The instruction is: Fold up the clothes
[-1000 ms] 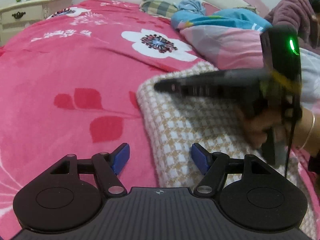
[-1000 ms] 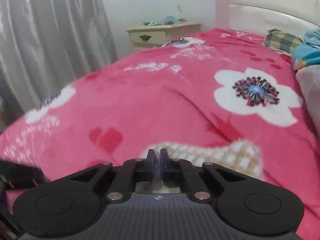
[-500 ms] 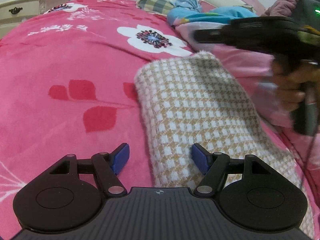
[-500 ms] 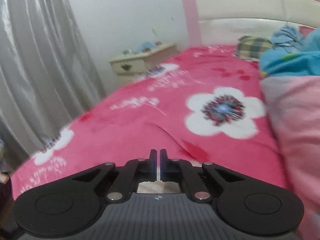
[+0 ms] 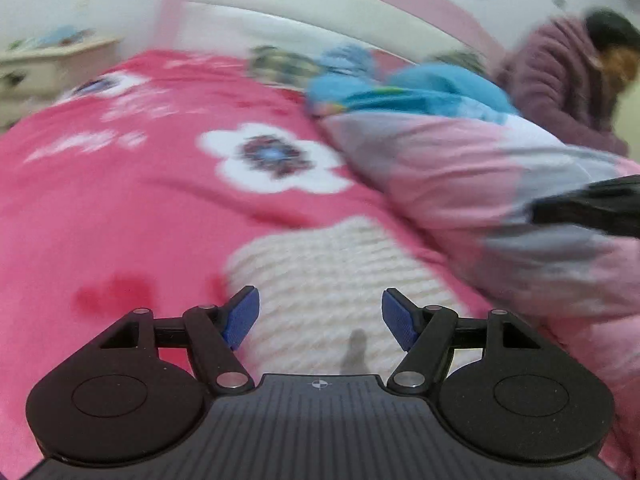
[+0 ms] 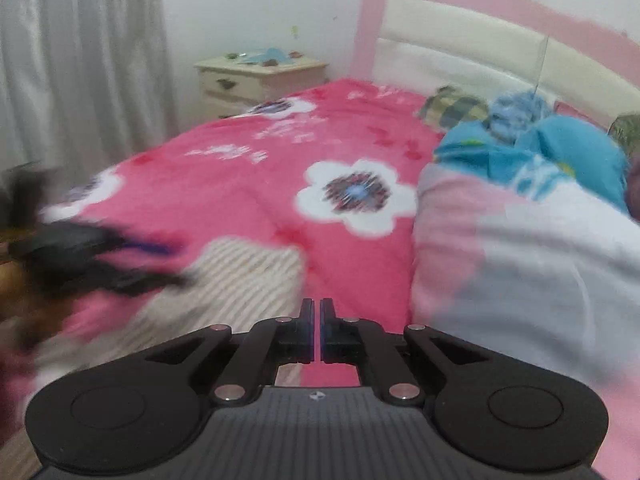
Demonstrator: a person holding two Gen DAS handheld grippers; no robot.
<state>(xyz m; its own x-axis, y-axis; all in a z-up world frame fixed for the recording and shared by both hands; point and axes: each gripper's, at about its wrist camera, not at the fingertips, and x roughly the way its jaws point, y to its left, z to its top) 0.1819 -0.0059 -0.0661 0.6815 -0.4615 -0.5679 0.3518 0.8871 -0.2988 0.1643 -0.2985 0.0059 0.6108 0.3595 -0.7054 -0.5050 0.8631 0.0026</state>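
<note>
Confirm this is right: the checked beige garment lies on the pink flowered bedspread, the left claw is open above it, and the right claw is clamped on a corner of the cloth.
Not quite. The right claw is shut, but on nothing: the right wrist view shows no cloth between its pads. The rest holds: the checked beige garment lies on the pink flowered bedspread, and the left claw is open above it.

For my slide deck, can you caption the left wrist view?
Left gripper, jaws open and empty, above a checked knit garment on the pink floral bedspread.
</note>
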